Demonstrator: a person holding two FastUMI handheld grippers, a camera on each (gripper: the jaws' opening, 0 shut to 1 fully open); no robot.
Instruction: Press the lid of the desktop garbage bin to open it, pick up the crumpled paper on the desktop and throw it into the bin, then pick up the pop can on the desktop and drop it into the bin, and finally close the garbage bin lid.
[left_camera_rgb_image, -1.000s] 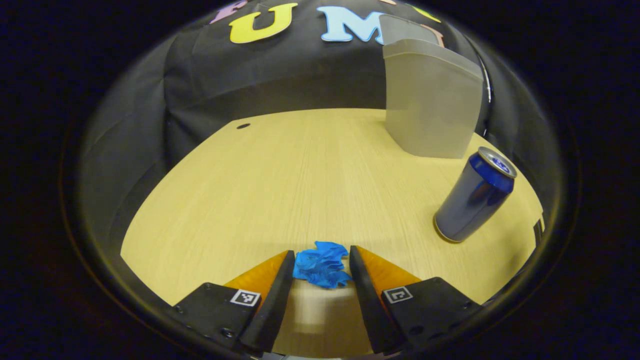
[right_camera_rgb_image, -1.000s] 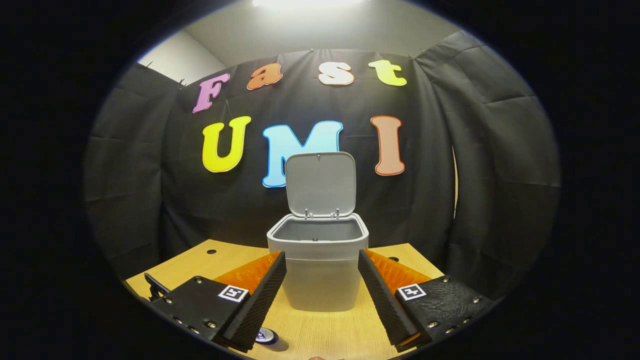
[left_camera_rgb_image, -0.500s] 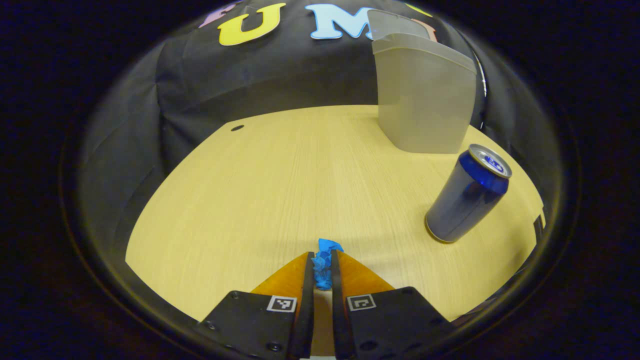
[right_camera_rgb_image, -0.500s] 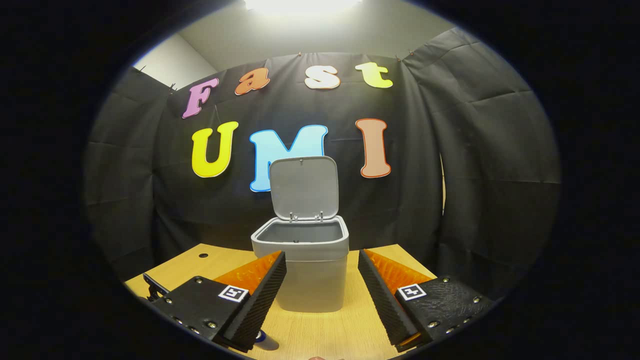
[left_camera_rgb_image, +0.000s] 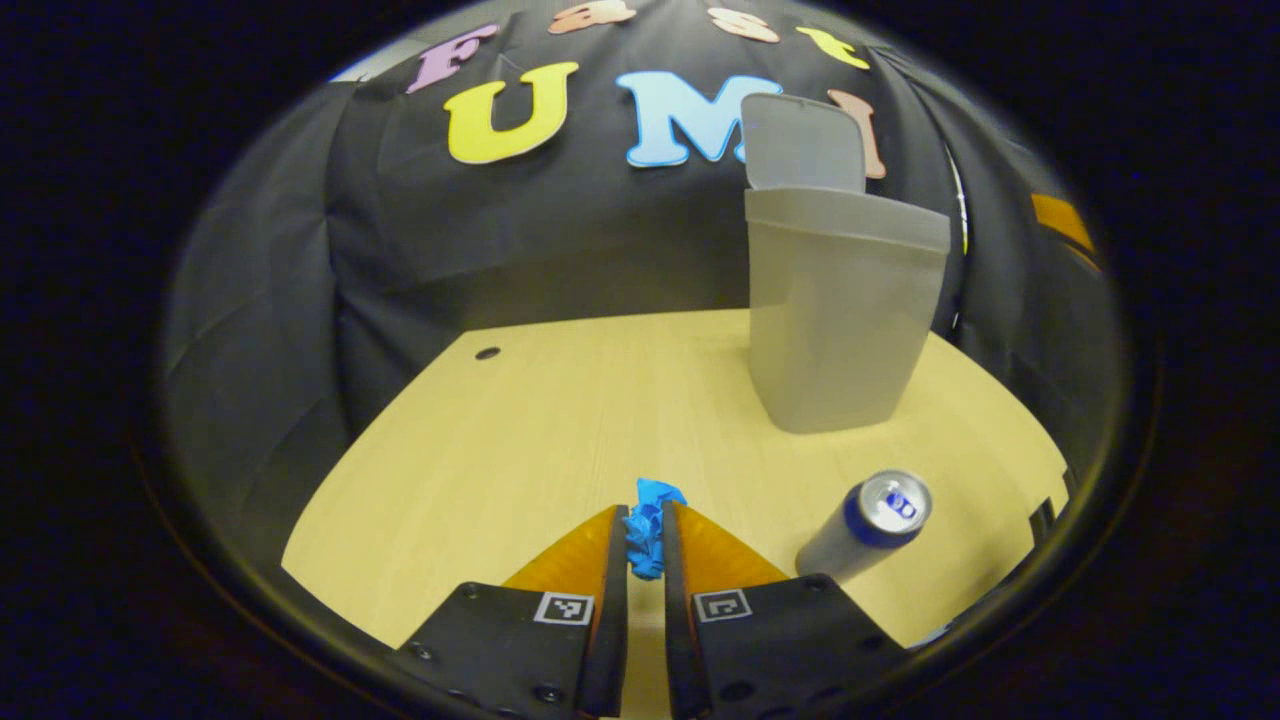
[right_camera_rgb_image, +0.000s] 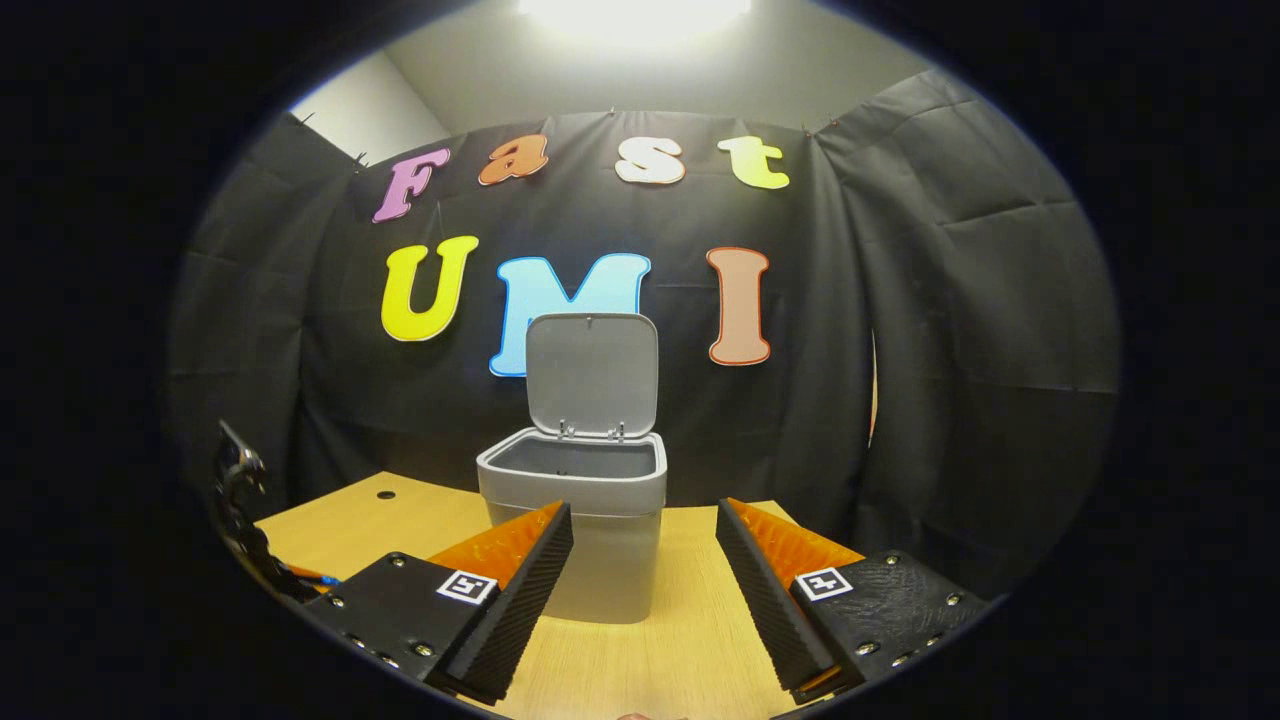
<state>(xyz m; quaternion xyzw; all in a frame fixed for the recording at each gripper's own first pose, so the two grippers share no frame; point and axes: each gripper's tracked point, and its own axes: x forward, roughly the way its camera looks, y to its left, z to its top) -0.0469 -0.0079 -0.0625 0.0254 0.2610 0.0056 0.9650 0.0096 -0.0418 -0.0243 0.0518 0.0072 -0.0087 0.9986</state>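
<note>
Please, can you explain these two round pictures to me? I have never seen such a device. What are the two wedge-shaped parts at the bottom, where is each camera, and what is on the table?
A person holds one two-finger gripper in each hand, and a fisheye camera rides on each, looking along its fingers.

In the left gripper view, the left gripper is shut on a blue crumpled paper. A pop can stands on the wooden table, and the grey bin is behind it.

In the right gripper view, the right gripper is open and holds nothing. It faces the same bin, whose lid stands up, open.
</note>
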